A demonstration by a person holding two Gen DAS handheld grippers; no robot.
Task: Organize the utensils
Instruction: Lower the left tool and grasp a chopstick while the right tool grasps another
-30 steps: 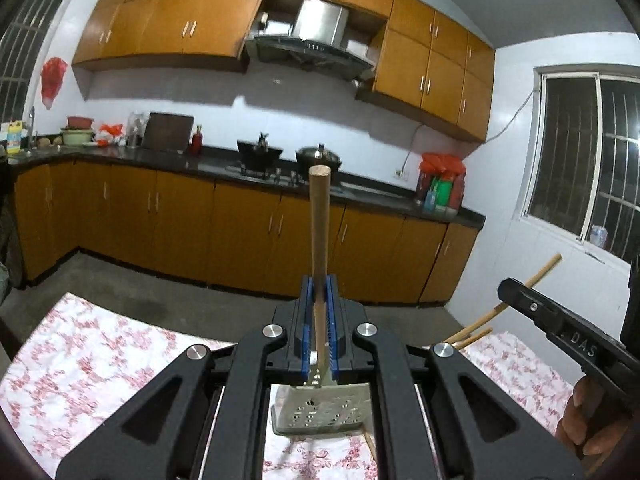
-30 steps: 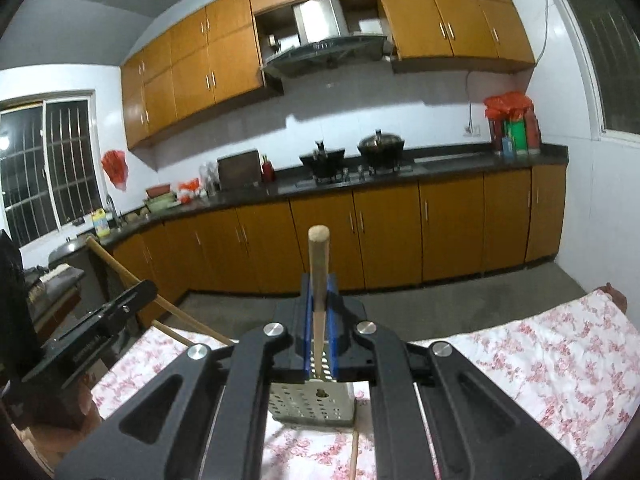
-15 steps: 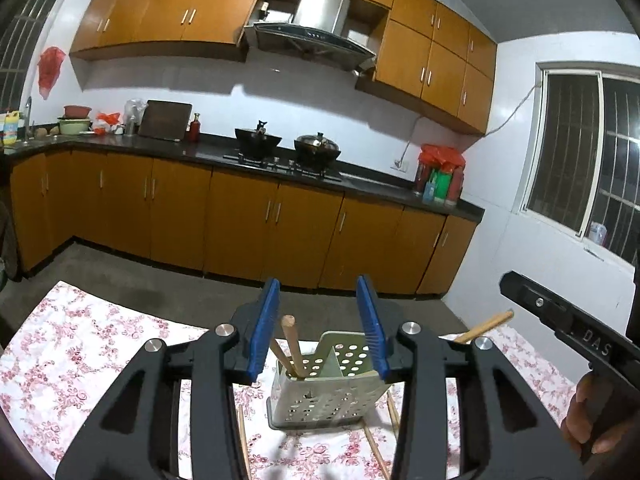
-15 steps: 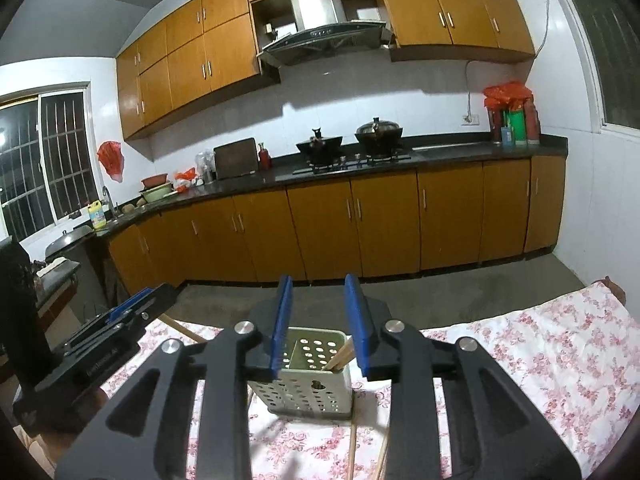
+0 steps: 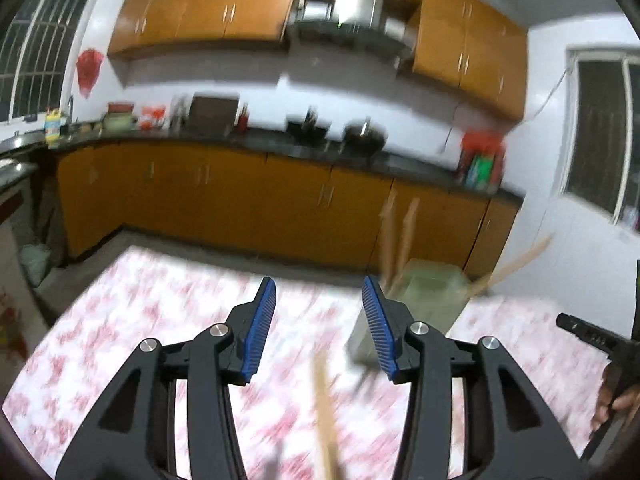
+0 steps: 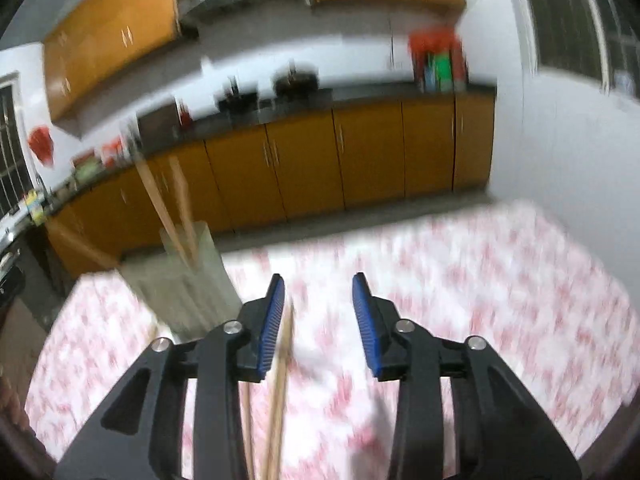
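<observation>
Chopsticks (image 5: 394, 236) stand in your perforated holder (image 5: 416, 304) on the floral bench (image 5: 132, 320). Left tongs (image 5: 319, 320) have just been opening, right tongs (image 6: 318, 312) closing; both gape, gripping nothing.

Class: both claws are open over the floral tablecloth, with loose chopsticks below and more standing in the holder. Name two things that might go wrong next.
1. The left claw could knock the holder beside it, tipping the leaning chopsticks.
2. The right claw might miss the loose chopstick, which lies beside one pad, off-centre.
</observation>
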